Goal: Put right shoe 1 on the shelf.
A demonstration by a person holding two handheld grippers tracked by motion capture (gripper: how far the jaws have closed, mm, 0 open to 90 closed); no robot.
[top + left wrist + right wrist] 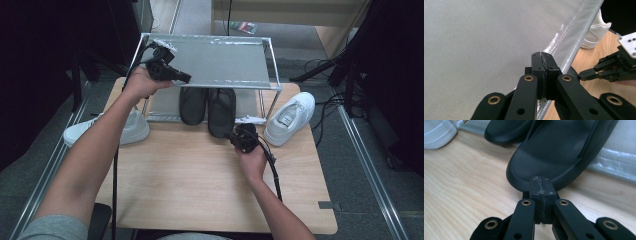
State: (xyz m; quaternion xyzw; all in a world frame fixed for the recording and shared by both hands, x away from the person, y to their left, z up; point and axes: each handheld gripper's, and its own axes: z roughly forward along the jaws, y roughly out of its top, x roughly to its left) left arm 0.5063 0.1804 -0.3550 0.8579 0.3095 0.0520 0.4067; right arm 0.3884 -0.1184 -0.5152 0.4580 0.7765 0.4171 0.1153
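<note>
- The right gripper (243, 136) sits at the heel end of the right-hand black slipper (222, 111); its fingers (541, 185) are pressed together with nothing between them, tips butted against the rounded heel rim.
- That slipper lies on the lower shelf (161, 102) of the shoe rack (272, 60), with its heel overhanging onto the worktop (200, 175). Its long axis runs away from the person, toe inward under the upper shelf, so the slipper lies straight ahead of the right fingers along their own line.
- The second black slipper (192, 104) lies just beside it, to the left, fully on the lower shelf.
- The left gripper (170, 70) is held up at the front left of the rack's upper shelf (486, 45), fingers (543, 65) likewise clenched and empty, tips over the shelf's front edge.
- The right hand is the nearer to the overhanging slipper; the left is well apart from it.
- Judgement: the coming move turns on a push along the slipper's long axis to seat the heel on the shelf.
- The right gripper view shows fingertip-to-heel contact and the bare worktop under the heel; the high view shows the overhang and the two white sneakers, one (290, 117) right of the rack, one (125, 127) left.
- The left gripper view shows the right gripper from the side, below the shelf edge.
</note>
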